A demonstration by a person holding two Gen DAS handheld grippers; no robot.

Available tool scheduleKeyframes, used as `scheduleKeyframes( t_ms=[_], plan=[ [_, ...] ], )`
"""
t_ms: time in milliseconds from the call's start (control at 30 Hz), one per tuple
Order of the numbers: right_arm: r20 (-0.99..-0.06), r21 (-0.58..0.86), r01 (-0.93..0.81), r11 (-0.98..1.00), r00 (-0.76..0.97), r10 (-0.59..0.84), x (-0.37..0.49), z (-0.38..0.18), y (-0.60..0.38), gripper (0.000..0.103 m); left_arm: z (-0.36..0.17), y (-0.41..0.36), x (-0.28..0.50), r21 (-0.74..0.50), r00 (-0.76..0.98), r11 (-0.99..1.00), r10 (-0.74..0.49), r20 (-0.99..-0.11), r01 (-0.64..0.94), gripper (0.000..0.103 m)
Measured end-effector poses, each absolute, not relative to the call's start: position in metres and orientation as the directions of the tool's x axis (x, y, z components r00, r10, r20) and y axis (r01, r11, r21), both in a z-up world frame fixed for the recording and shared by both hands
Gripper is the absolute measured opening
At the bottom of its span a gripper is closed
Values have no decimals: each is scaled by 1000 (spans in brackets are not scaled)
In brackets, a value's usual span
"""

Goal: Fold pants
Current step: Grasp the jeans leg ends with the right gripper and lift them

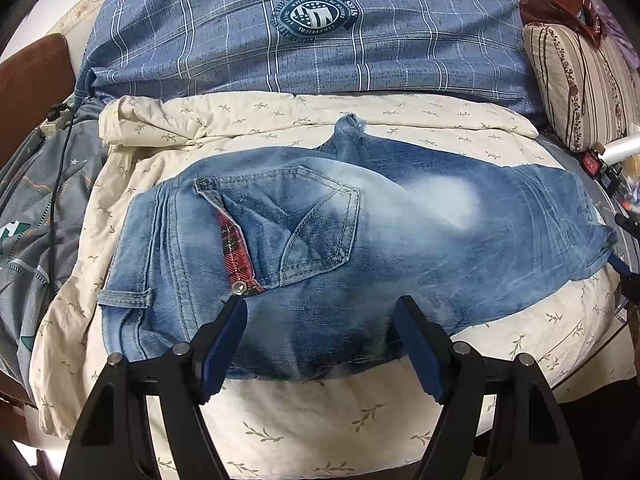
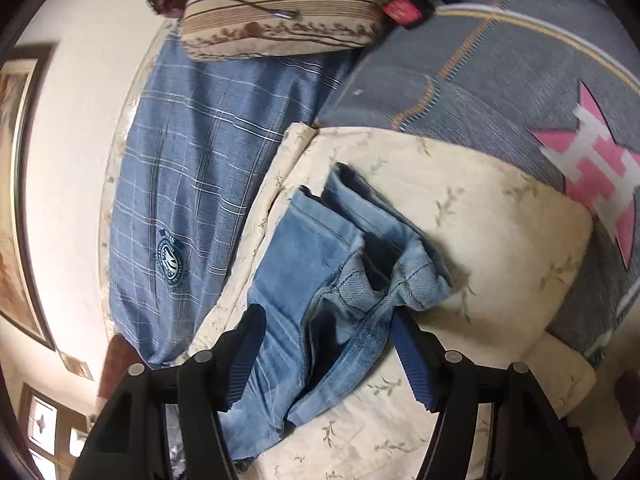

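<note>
Light blue jeans [image 1: 360, 240] lie folded on a cream leaf-print sheet [image 1: 320, 432]. The back pocket and a red plaid lining face up, with the waistband at the left. My left gripper [image 1: 320, 308] is open, its fingers spread over the near edge of the jeans. In the right wrist view the leg hems [image 2: 360, 276] lie bunched with their openings showing. My right gripper [image 2: 326, 320] is open, one finger on each side of the hem end. Its blue fingertip also shows in the left wrist view [image 1: 622, 268], at the right end of the jeans.
A blue plaid quilt [image 1: 304, 28] lies behind the sheet. A striped floral pillow [image 1: 580, 88] sits at the right with small items beside it. A grey patterned blanket [image 1: 36, 208] and a black cable [image 1: 60, 168] are at the left. A wall with a framed picture [image 2: 16, 200] is beyond.
</note>
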State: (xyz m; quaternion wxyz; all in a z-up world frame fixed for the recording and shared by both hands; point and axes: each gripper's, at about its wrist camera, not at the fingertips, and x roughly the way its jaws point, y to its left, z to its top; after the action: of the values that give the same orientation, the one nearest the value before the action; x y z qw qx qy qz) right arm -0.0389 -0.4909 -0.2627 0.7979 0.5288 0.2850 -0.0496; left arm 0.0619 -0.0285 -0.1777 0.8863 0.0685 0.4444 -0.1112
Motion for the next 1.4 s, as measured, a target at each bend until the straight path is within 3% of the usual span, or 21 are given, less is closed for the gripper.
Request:
scheduleKeyframes(
  t_ms=[200,333,467,567,700,800,933,1167,1400],
  plan=[
    [-653,683,476,554,738,172,-17,-268,-478,67,-185,-32,62,17,561,962,-143,-815,271,77],
    [-656,664,480,573,742,139,-16,-266,-475,66,-187,-33,61,21,559,961,-142,-817,275,77],
    [-691,596,501,628,719,82,-11,-262,-469,34,-186,-29,65,4,556,965,-148,-818,263,77],
    [-688,574,499,650,723,53,-8,-256,-465,28,-183,-30,71,-6,551,966,-152,-821,258,77],
    [-699,597,532,600,712,65,-5,-266,-469,30,-171,-44,75,-16,562,960,-177,-808,279,77],
    [-656,686,530,498,747,109,-12,-273,-480,34,-162,-63,76,-2,579,947,-198,-791,320,77],
    [-638,692,511,510,763,100,-8,-272,-479,43,-170,-87,86,41,570,937,-176,-802,347,77],
    [-677,536,516,668,736,-25,1,-248,-457,19,-210,-107,105,78,470,933,-104,-877,352,77],
    [-539,424,359,831,838,-86,8,-201,-406,17,-195,-94,105,-2,455,932,-178,-872,362,77]
  ],
)
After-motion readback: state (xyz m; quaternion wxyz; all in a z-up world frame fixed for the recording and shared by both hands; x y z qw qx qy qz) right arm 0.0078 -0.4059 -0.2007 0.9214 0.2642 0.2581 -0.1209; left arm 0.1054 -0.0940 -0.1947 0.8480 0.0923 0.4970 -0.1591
